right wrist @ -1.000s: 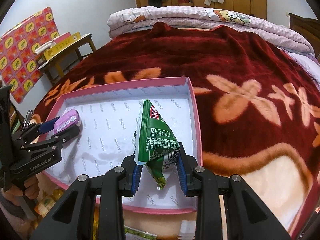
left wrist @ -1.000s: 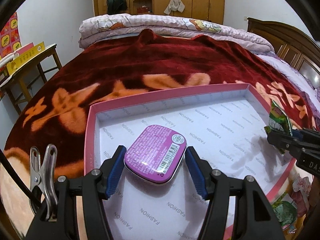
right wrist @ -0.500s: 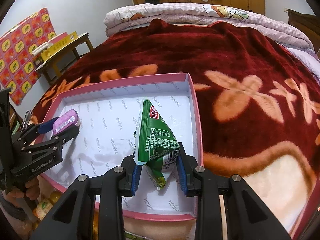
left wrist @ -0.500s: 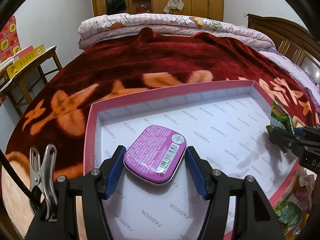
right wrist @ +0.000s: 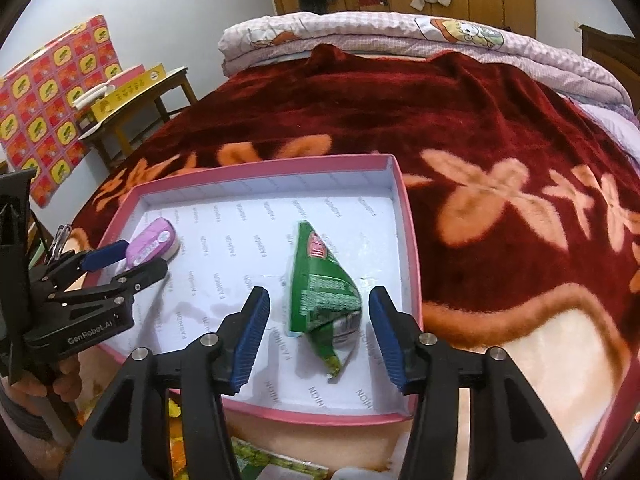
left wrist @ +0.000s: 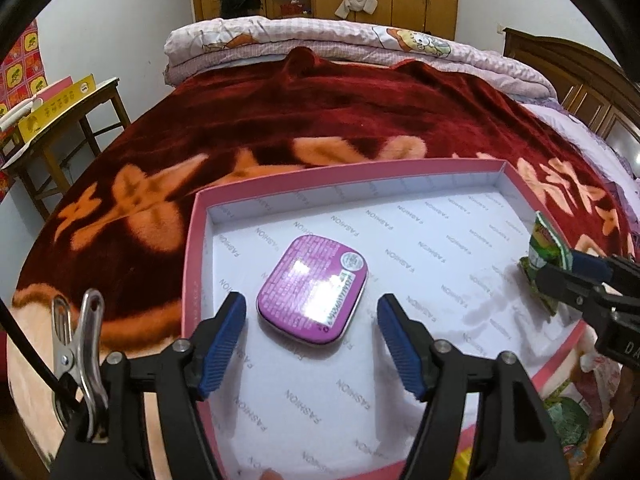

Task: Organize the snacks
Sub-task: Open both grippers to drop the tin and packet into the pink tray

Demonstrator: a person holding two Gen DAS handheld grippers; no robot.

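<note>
On a bed's red blanket (right wrist: 440, 112), a pink tray (right wrist: 412, 248) is holding a purple tin (left wrist: 312, 292) between the left gripper's (left wrist: 312, 340) spread fingers and a green packet (right wrist: 324, 292) between the right gripper's (right wrist: 316, 328) parted fingers.

- The left gripper (left wrist: 312, 332) is black plastic with blue ribbed pads. Its two fingers are spread wide apart — they touch nothing.
- It points forward and sits low. A silver metal clip (left wrist: 82, 344) hangs on its left side.
- The right gripper (right wrist: 318, 328) looks the same, black with blue pads (right wrist: 252, 332). Its fingers are wide apart too, and hold nothing.
- A bare hand (right wrist: 60, 380) wraps around the left gripper's handle — only some fingers show.
</note>
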